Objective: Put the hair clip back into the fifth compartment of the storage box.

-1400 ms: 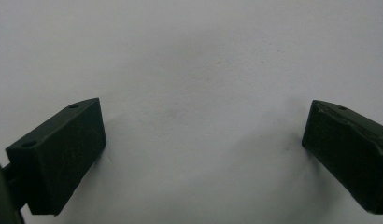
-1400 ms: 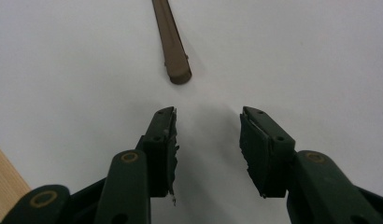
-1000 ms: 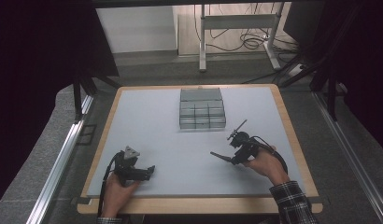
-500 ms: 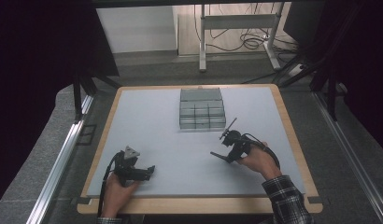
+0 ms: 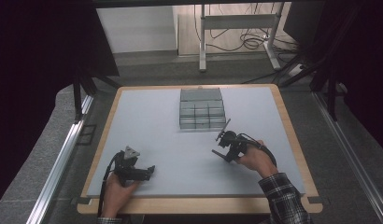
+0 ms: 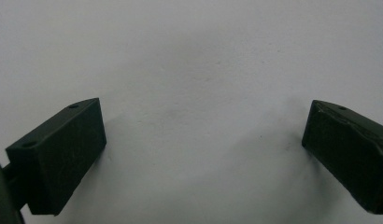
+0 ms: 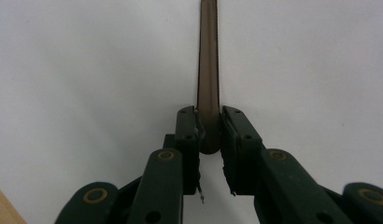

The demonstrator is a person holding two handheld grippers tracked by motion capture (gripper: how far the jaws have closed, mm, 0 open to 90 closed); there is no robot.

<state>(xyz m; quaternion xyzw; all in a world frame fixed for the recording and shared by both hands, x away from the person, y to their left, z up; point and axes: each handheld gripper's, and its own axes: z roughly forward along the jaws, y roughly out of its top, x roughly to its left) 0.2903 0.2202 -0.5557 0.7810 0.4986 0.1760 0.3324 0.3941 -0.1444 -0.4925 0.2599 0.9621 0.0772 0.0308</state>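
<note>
Right gripper view: I am pinching thin brown stick (image 7: 209, 70) in my right gripper (image 7: 209, 128), long axis running straight ahead; grey tray (image 5: 202, 109) just beyond its tip; left gripper (image 6: 203, 140) spread, idling.

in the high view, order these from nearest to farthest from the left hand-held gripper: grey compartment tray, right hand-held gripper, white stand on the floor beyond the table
1. The right hand-held gripper, across the table's near half from the left hand-held gripper.
2. The grey compartment tray, mid-table toward the far edge.
3. The white stand, on the floor beyond the table.
</note>
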